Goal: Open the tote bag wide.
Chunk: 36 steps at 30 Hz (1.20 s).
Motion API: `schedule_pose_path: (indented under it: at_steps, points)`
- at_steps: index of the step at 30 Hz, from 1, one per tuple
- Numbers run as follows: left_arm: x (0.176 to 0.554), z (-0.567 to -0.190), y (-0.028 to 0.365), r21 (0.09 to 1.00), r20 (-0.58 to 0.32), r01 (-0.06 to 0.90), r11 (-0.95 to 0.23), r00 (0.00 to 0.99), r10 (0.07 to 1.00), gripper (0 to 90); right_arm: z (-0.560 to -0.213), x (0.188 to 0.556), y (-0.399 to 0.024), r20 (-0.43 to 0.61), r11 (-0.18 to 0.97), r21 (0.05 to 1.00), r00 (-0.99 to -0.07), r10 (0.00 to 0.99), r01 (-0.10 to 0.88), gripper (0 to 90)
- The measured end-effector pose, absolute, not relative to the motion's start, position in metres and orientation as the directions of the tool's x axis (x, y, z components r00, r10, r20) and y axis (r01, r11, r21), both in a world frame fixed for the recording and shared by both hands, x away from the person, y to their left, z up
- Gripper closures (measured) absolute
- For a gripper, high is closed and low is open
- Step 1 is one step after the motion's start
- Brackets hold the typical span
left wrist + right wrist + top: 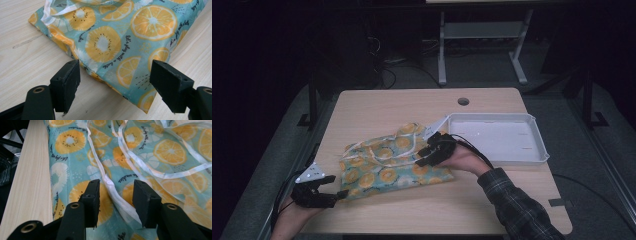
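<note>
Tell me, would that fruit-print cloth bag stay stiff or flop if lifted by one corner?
Probably flop: the fruit-print bag lies flat and creased, like thin fabric. It looks light, so a push may bunch it rather than slide it. Its white straps lie loose and would likely dangle.

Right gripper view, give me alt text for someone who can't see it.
Two black jaws of the right gripper stand apart over a teal fabric bag printed with orange citrus slices, a white ribbon strap running between them. A pale wooden table edge shows at left.
</note>
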<state>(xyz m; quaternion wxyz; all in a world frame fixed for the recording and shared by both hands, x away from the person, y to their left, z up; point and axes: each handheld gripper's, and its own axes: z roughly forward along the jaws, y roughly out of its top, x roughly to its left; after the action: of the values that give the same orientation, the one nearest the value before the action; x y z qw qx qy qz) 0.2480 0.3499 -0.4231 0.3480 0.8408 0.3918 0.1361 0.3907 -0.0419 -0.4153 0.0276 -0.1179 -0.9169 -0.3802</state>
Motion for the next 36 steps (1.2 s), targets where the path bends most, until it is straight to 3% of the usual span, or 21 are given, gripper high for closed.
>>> schedule_pose_path:
  at_steps: [4,15,36]
  points:
    - [0.248,-0.423,0.349,0.691,-0.045,0.565,-0.451,0.656,0.753,24.1,-0.418,0.392,-0.041,0.152,0.688,0.682,-0.968,0.199,0.248,61.7]
    - [0.248,-0.424,0.349,0.688,-0.046,0.567,-0.453,0.657,0.752,24.0,-0.416,0.395,-0.045,0.122,0.684,0.690,-0.970,0.212,0.237,87.6]
    - [0.248,-0.422,0.350,0.691,-0.042,0.564,-0.451,0.655,0.754,24.1,-0.382,0.375,-0.063,0.079,0.611,0.771,-0.979,0.189,0.180,88.7]
